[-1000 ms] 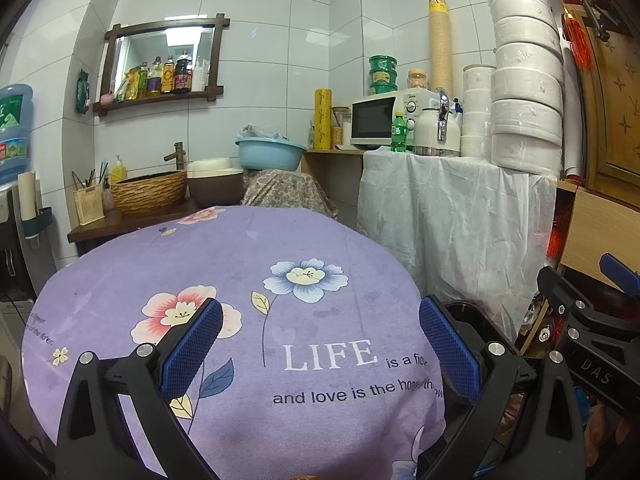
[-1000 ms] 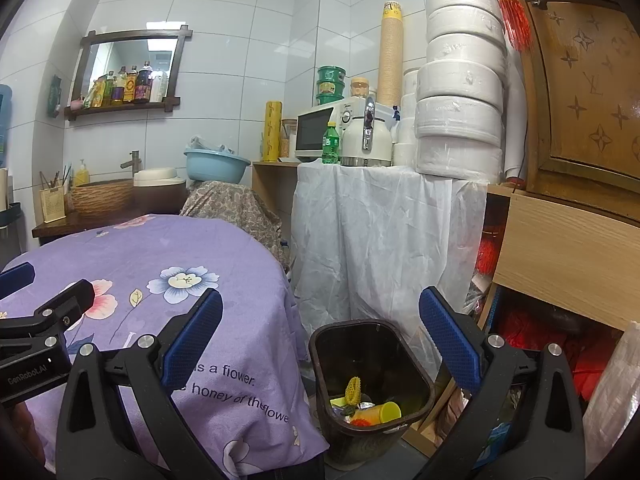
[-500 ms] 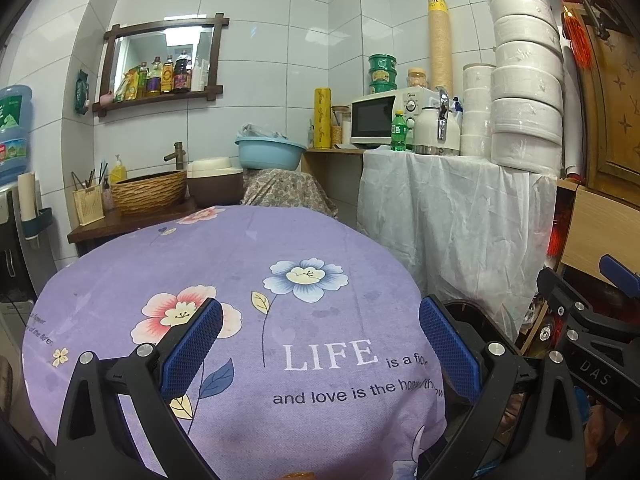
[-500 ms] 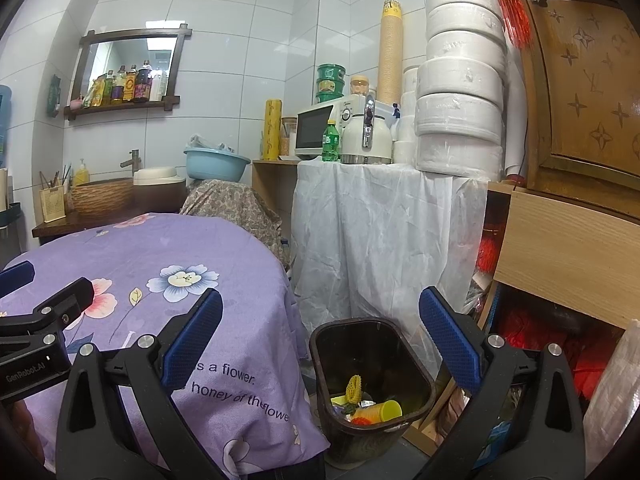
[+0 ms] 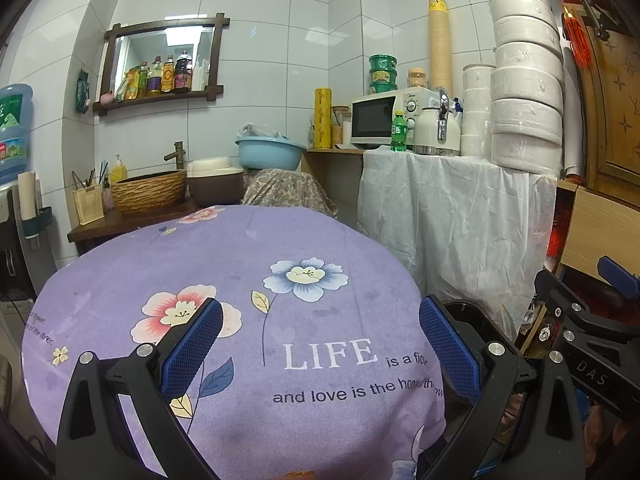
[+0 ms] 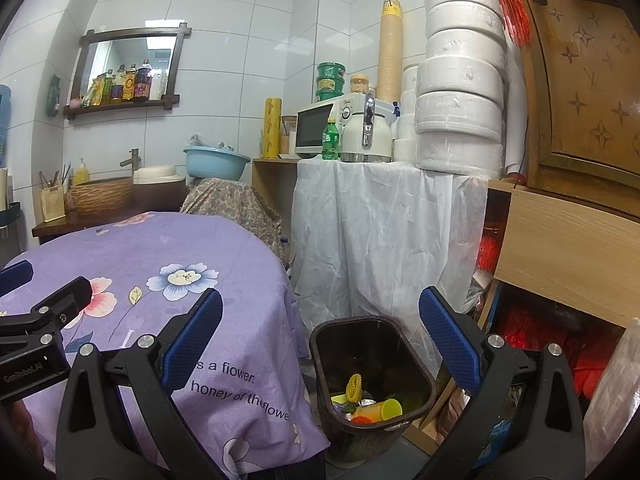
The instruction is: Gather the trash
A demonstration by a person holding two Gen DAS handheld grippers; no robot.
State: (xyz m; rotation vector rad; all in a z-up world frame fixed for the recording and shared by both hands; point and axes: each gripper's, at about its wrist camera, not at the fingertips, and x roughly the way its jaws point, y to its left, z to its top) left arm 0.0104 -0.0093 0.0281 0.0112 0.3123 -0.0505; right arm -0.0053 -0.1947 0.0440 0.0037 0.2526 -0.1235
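L cam faces table (image 5: 240,264); R cam faces bin (image 6: 372,360); both share back wall.

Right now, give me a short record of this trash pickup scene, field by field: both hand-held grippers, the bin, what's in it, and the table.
left hand-held gripper: open, holds nothing, over the table
right hand-held gripper: open, holds nothing, facing the bin
trash bin: dark, on the floor beside the table, no lid
bin contents: yellow cup on its side, yellow ridged piece, small scraps
table: purple flowered cloth; no trash visible on the part in view
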